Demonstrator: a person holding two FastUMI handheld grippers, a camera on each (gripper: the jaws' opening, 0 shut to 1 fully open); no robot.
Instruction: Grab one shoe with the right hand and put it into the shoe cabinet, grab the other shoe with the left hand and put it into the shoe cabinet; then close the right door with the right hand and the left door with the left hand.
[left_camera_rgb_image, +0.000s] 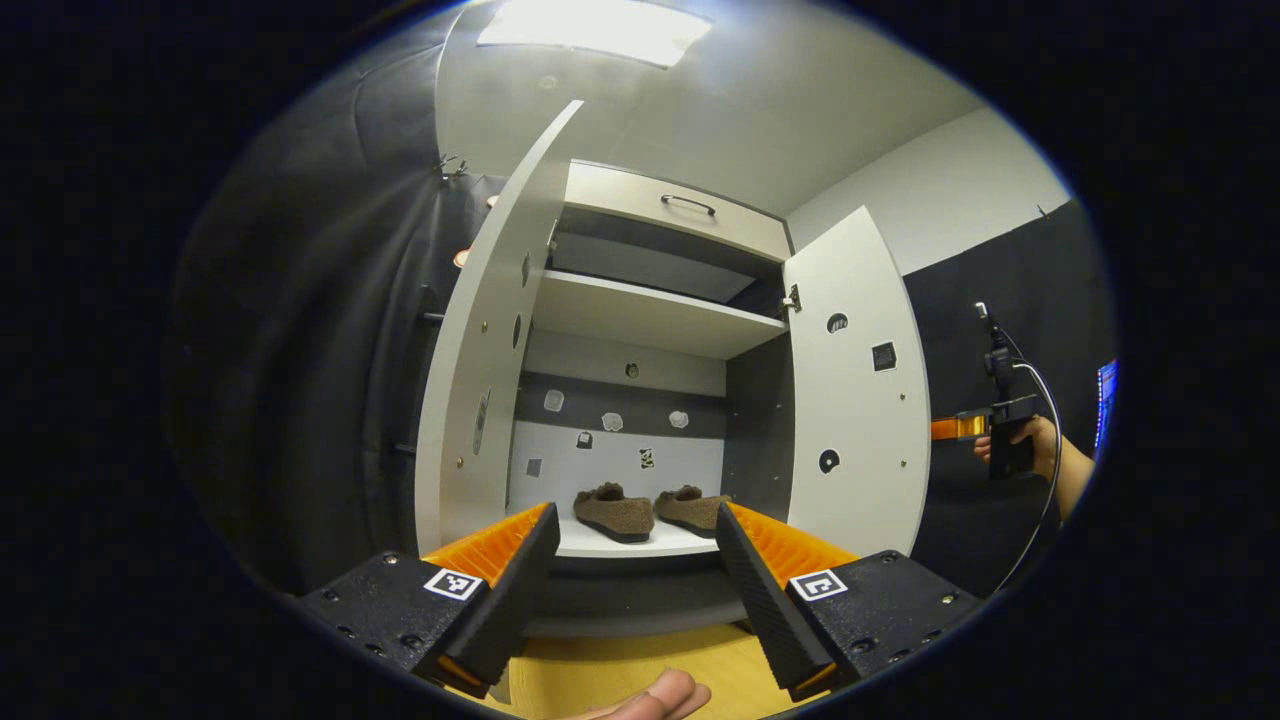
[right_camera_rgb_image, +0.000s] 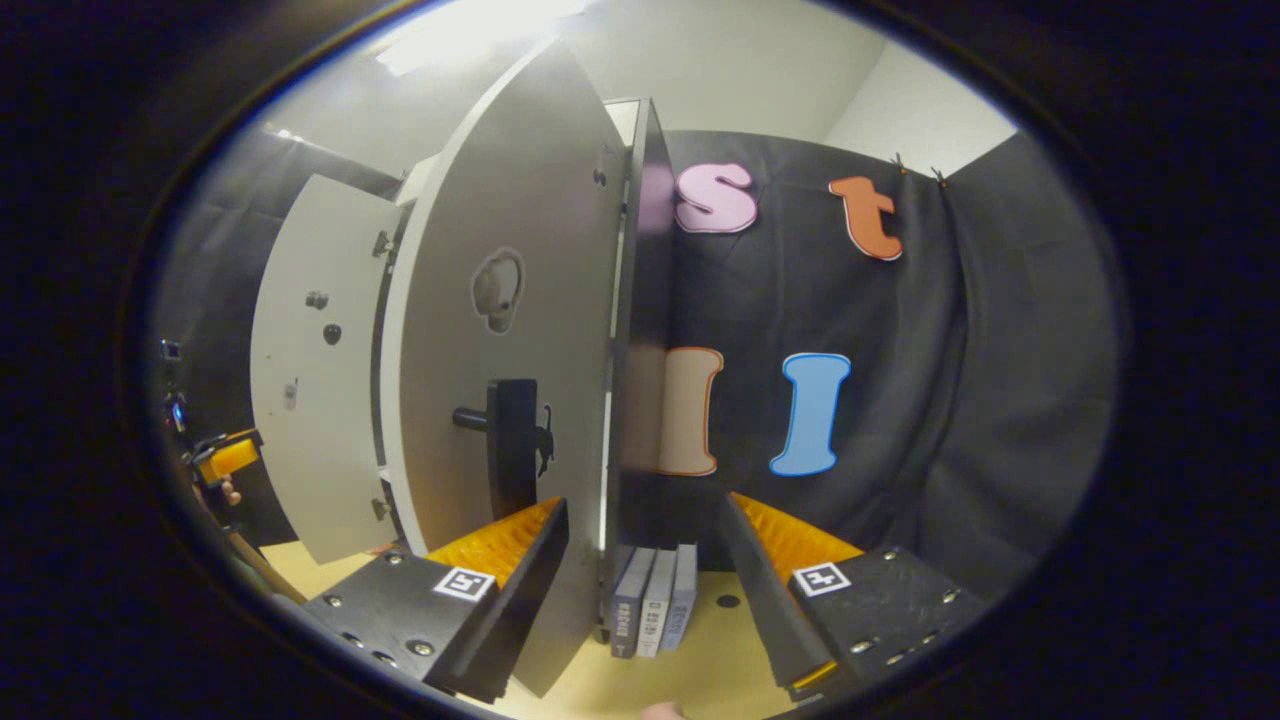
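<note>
Shoe cabinet (left_camera_rgb_image: 650, 310): stands open; pale shelves, drawer with a dark handle at the top.
Shoes: left shoe (left_camera_rgb_image: 612, 511) and right shoe (left_camera_rgb_image: 692, 507), brown and fuzzy, side by side on the bottom shelf; close together, whether touching cannot be told.
Left door (left_camera_rgb_image: 485, 360): swung wide outward; inner face toward the camera.
Right door (left_camera_rgb_image: 855, 390): also open; in the right gripper view its outer face sits just ahead of the fingers, with a dark door handle (right_camera_rgb_image: 510, 445) on it.
Left gripper (left_camera_rgb_image: 635, 560): orange-and-black fingers spread wide, nothing between them; aimed at the cabinet interior (a fingertip of the holding hand peeks in below).
Right gripper (right_camera_rgb_image: 645, 565): fingers wide apart, empty; the door's edge lies between them, untouched; seen from the left gripper view, held in a hand well off beyond the right door.
Books (right_camera_rgb_image: 655, 610): three upright, on the floor beside the cabinet.
</note>
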